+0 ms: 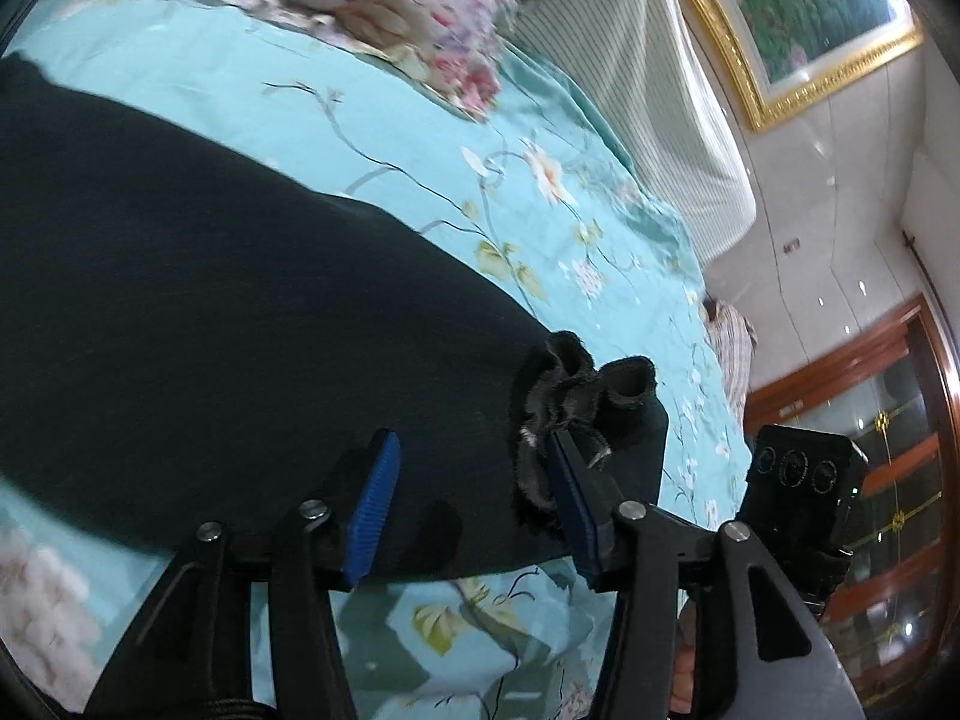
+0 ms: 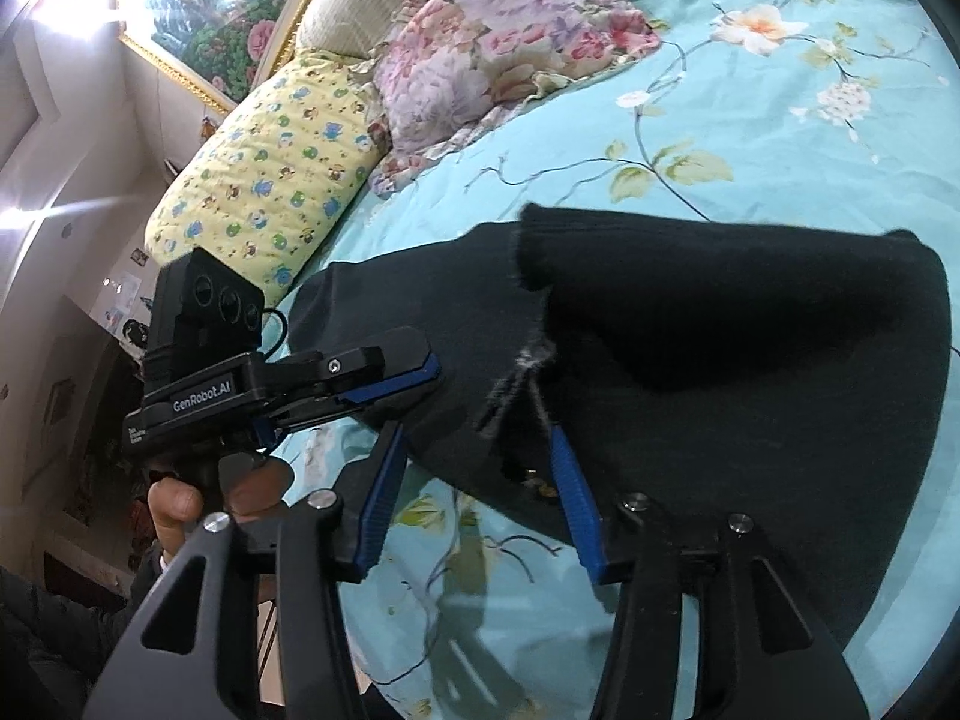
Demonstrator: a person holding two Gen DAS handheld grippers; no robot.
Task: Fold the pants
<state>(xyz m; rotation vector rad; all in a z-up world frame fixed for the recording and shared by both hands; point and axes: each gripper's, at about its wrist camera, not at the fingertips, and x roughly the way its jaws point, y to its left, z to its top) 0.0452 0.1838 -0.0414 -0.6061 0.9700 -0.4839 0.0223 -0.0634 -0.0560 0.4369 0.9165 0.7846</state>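
Note:
Black pants (image 1: 210,324) lie on a teal floral bedspread (image 1: 420,138). In the left wrist view my left gripper (image 1: 468,468) is open, its blue pads either side of the pants' edge, with a bunched frayed end (image 1: 576,390) against the right pad. In the right wrist view the pants (image 2: 750,372) lie folded over, a top layer overlapping. My right gripper (image 2: 474,462) is open over the near edge by a frayed seam (image 2: 522,378). The left gripper (image 2: 384,384) also shows there, at the pants' left end.
A floral pillow (image 2: 504,42) and a yellow patterned pillow (image 2: 270,162) lie at the head of the bed, by a striped headboard (image 1: 636,84) and a gold-framed painting (image 1: 810,18). Wooden furniture (image 1: 888,450) stands beyond the bed's edge.

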